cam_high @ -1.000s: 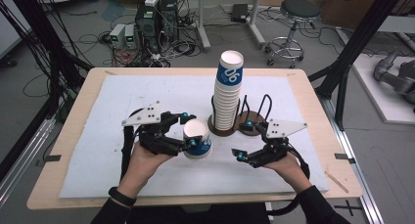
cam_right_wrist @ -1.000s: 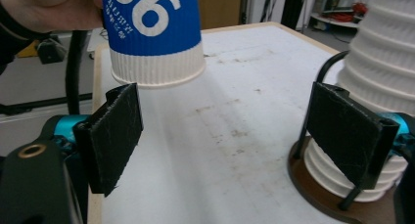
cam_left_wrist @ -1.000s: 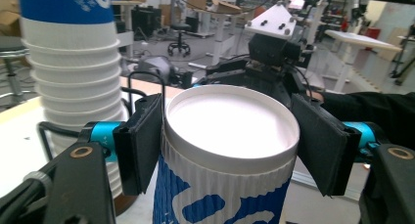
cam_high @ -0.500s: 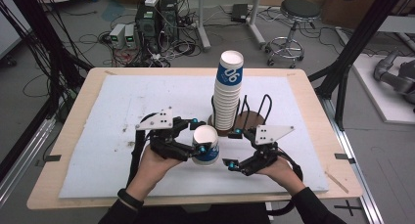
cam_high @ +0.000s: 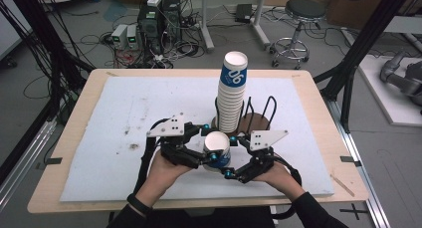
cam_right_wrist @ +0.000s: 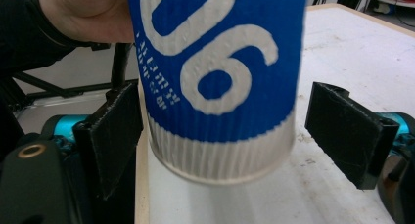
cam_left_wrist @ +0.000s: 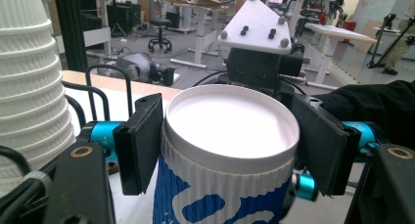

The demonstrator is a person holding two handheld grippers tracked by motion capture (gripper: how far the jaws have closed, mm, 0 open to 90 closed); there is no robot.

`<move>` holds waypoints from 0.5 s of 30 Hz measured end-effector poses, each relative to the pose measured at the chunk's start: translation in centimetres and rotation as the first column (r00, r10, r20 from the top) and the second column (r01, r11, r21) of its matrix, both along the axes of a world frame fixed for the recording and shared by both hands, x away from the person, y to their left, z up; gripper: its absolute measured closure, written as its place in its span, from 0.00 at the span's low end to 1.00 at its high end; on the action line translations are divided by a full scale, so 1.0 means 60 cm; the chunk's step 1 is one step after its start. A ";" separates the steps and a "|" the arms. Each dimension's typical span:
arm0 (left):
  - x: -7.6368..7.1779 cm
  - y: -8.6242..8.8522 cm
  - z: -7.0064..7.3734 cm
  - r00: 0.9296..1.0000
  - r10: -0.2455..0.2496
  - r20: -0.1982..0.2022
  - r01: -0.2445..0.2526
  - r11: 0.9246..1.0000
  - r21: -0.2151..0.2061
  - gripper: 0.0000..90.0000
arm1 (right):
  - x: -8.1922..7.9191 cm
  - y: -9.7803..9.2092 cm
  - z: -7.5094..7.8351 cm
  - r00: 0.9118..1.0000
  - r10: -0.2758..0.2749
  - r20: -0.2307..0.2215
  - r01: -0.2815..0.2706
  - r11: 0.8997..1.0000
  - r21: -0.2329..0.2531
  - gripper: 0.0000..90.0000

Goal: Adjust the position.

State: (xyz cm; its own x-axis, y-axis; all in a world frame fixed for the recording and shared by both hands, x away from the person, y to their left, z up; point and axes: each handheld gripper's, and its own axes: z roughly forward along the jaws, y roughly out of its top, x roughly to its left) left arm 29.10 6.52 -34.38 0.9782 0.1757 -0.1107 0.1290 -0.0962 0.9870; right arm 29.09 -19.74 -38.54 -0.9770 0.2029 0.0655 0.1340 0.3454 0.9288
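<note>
The step in hand appears to be a handover of a single paper cup (cam_high: pixel 217 149) between the two grippers, just in front of the cup stack (cam_high: pixel 232 96) that stands in its wire holder (cam_high: pixel 259 116). The left gripper (cam_high: pixel 208 144) holds the cup upright near its rim; in the left gripper view both pads press against the ribbed wall just below the white rim. The right gripper (cam_high: pixel 228 158) is positioned around the cup's lower end with its jaws wide: in the right gripper view one pad lies close to the wall and the other stands clear of it. Contact on the near side cannot be confirmed. The next move probably calls for closing the right jaws squarely on the base before the left jaws release.
</note>
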 end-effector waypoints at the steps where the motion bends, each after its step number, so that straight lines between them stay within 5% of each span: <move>1: 0.000 -0.002 0.000 1.000 -0.001 0.006 0.001 1.000 0.004 0.34 | 0.000 0.002 -0.001 1.000 0.002 0.001 -0.002 1.000 -0.002 0.16; 8: -0.001 -0.012 -0.004 1.000 -0.020 0.007 0.020 1.000 -0.002 0.34 | 0.000 0.009 -0.002 1.000 0.015 -0.016 -0.015 1.000 0.009 0.16; 15: -0.001 -0.014 -0.004 1.000 -0.023 0.006 0.023 1.000 0.013 0.34 | 0.000 0.007 0.001 1.000 0.028 0.012 -0.028 0.999 -0.018 0.25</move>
